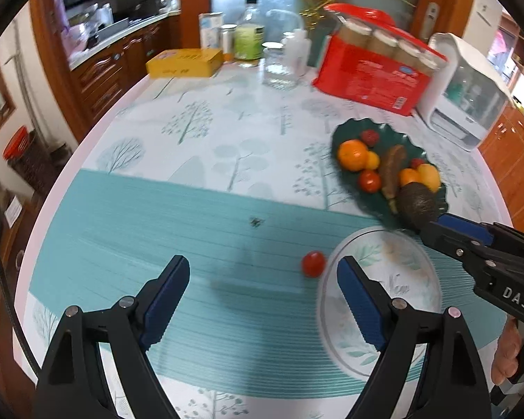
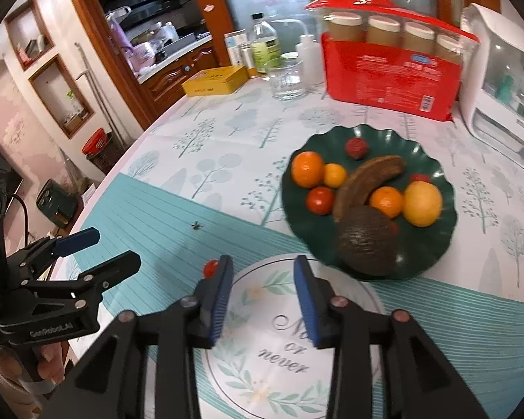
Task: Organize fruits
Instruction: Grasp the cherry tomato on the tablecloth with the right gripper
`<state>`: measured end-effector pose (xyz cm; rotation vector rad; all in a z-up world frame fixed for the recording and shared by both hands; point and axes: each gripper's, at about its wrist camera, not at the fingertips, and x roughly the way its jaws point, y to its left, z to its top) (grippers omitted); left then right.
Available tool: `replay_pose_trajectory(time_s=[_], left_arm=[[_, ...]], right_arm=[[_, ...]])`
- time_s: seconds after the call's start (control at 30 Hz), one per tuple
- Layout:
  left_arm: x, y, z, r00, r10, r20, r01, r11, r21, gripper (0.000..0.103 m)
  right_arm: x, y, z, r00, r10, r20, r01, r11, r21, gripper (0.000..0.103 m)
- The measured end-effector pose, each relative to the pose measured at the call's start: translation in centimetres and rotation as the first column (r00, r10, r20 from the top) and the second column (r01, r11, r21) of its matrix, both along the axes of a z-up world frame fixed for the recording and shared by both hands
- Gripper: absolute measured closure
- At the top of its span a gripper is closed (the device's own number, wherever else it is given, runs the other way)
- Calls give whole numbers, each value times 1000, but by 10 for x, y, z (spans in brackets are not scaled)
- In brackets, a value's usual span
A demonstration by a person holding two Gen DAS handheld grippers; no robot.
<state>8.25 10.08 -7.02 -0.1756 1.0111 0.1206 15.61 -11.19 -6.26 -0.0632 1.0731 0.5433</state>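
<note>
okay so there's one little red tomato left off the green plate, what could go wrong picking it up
The loose tomato is round and lies on the smooth tablecloth, so a nudge from the open left gripper may roll it away. The green plate is crowded, so adding it might knock the avocado at the rim.

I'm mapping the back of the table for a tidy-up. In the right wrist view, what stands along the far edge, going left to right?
Yellow box → green-labelled bottle → glass → red pack of jars → white appliance.
</note>
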Motion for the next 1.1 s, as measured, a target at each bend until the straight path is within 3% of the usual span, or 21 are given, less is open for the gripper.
replay_pose_trajectory(time_s=[0.33, 0.7, 1.1], left_arm=[[-10, 23, -29, 998, 55, -37, -55, 998, 10, 17], [11, 41, -53, 988, 141, -55, -140, 990, 30, 17], [19, 46, -66, 985, 150, -81, -151, 989, 3, 17]], right_arm=[[-4, 39, -36, 995, 71, -64, -72, 997, -22, 62], [6, 65, -82, 986, 94, -135, -101, 993, -53, 62], [11, 82, -99, 985, 116, -125, -125, 990, -72, 63]])
